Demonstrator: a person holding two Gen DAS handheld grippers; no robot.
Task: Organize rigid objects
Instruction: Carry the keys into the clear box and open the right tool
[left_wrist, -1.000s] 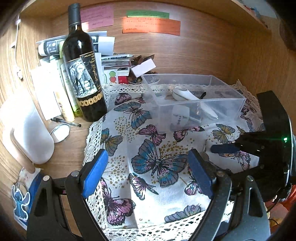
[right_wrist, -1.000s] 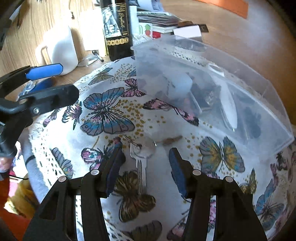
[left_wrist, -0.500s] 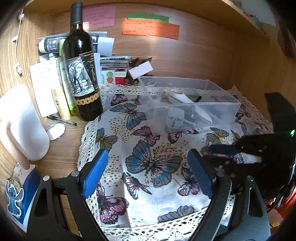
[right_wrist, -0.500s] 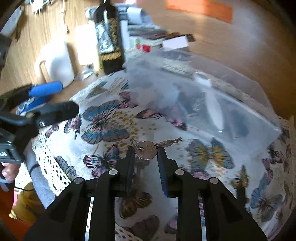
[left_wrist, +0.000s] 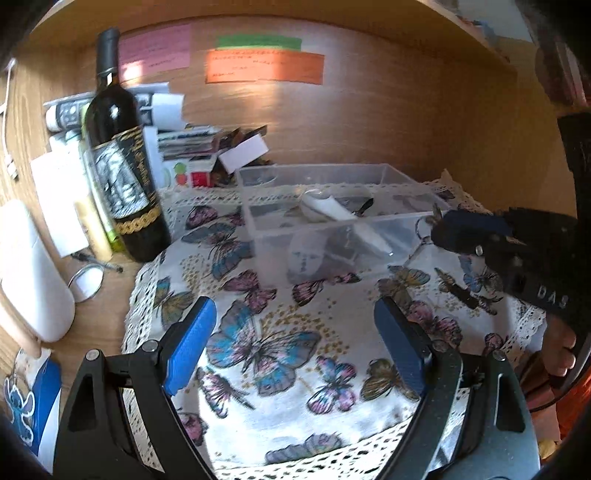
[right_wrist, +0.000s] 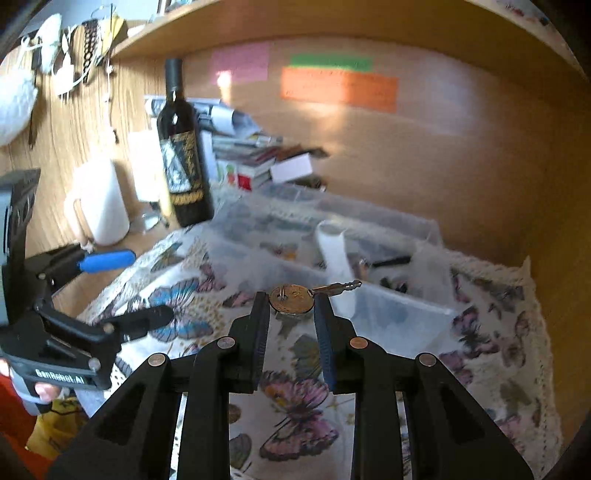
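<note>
My right gripper (right_wrist: 291, 308) is shut on a set of keys (right_wrist: 291, 298): a round brass key head sits between the pads and a second key sticks out to the right. It holds them above the butterfly cloth, just in front of the clear plastic box (right_wrist: 388, 314). The box (left_wrist: 332, 229) holds a white curved object (left_wrist: 325, 208) and small dark items. In the left wrist view the right gripper (left_wrist: 443, 229) hangs at the box's right end with the key ring below it. My left gripper (left_wrist: 295, 339) is open and empty over the cloth.
A dark wine bottle (left_wrist: 122, 158) stands at the cloth's left edge, with papers, boxes and tubes behind it. A white jug (left_wrist: 29, 273) and a small round mirror (left_wrist: 86, 282) sit on the wooden desk at left. The butterfly cloth (left_wrist: 277, 332) covers the desk's middle.
My right gripper closed on the keys that lay on the cloth and lifted them up toward the plastic box. My left gripper stayed open and drew back slightly.
</note>
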